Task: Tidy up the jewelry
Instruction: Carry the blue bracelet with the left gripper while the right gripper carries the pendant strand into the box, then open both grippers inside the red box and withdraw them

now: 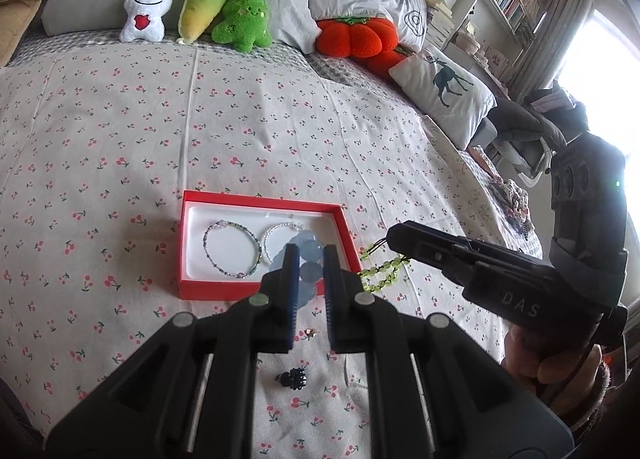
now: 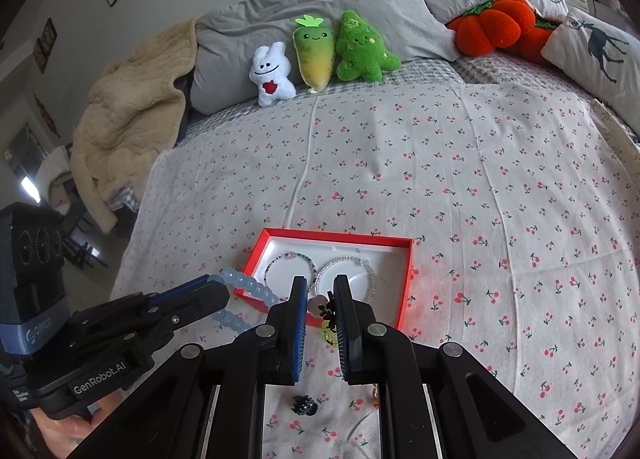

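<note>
A red box (image 1: pixel 192 251) with a white lining lies on the cherry-print sheet. Inside it are a dark beaded bracelet (image 1: pixel 232 253) and a clear beaded bracelet (image 1: pixel 280 237). My left gripper (image 1: pixel 311 257) is shut on a pale blue bead bracelet (image 1: pixel 311 273), which hangs over the box's near right corner. In the right wrist view that blue bracelet (image 2: pixel 244 285) dangles from the left gripper (image 2: pixel 216 286) at the box's left edge. My right gripper (image 2: pixel 321 293) is shut on a green bead bracelet (image 2: pixel 327 325) with a black cord. The green bracelet (image 1: pixel 382 273) hangs just right of the box.
A small black ornament (image 1: pixel 294 379) and a tiny gold piece (image 1: pixel 311 333) lie on the sheet in front of the box. Plush toys (image 1: pixel 208 7), an orange pumpkin cushion (image 1: pixel 352 37) and pillows line the far end of the bed. A beige blanket (image 2: pixel 132 111) lies at the left.
</note>
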Demonstrator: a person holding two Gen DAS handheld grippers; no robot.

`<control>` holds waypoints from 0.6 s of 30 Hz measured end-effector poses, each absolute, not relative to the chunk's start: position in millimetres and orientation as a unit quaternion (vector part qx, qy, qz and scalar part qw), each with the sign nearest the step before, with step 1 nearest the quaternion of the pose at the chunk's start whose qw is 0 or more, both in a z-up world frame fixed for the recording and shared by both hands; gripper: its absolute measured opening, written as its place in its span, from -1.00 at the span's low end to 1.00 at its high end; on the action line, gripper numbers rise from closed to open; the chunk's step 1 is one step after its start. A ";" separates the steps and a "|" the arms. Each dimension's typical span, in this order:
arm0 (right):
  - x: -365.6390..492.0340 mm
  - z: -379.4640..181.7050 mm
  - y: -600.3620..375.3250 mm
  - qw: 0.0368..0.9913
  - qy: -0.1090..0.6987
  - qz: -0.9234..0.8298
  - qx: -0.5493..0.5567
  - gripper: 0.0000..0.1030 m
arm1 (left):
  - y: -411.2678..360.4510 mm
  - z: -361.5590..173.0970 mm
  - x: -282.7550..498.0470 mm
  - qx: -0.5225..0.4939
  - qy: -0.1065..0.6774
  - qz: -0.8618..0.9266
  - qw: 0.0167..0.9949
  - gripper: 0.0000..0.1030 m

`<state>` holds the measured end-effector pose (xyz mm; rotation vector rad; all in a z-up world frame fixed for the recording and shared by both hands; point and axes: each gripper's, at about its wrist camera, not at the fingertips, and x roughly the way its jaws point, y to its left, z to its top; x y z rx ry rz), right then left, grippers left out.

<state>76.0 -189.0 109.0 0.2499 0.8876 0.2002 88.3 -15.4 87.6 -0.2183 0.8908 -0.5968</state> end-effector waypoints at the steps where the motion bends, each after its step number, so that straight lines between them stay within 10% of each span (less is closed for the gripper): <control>1: 78.9 107.5 -189.5 0.890 0.428 0.096 0.124 -0.74 | -16.0 85.2 92.2 -0.108 0.424 -0.286 0.853 -0.75; 18: 135.5 55.6 -187.8 0.879 0.455 0.064 0.126 -0.74 | -8.6 33.0 144.2 -0.071 0.447 -0.221 0.864 -0.75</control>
